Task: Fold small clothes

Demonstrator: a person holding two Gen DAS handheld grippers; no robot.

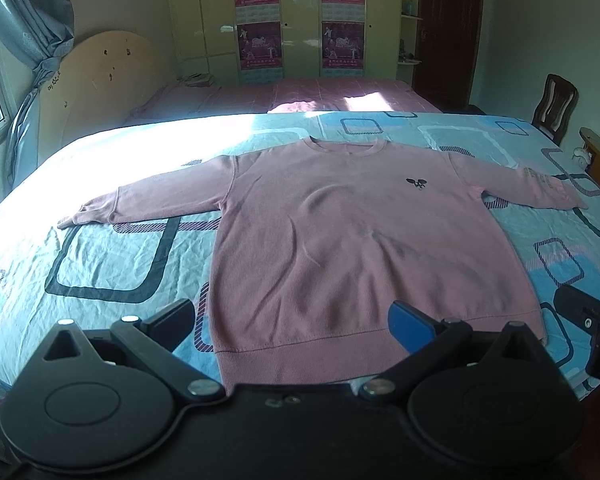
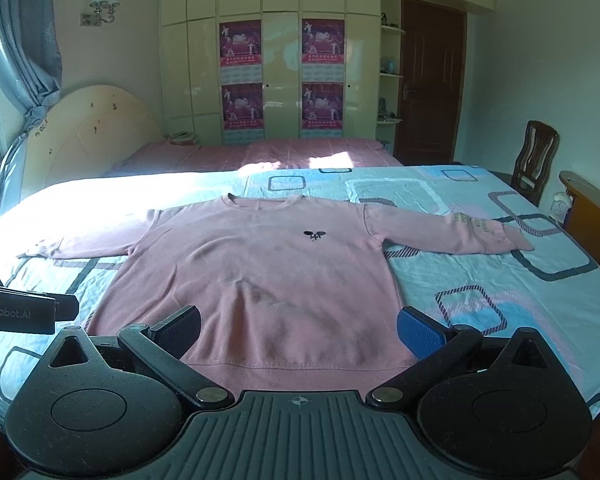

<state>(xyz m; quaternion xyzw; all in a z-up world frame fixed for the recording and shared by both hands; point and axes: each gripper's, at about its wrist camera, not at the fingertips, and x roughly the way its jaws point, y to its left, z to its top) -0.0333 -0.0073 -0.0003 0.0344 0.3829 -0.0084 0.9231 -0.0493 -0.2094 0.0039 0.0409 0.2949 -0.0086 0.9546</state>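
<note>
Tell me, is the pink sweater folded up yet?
Not yet. The pink sweater lies spread flat on the bed, both sleeves stretched out sideways.
</note>
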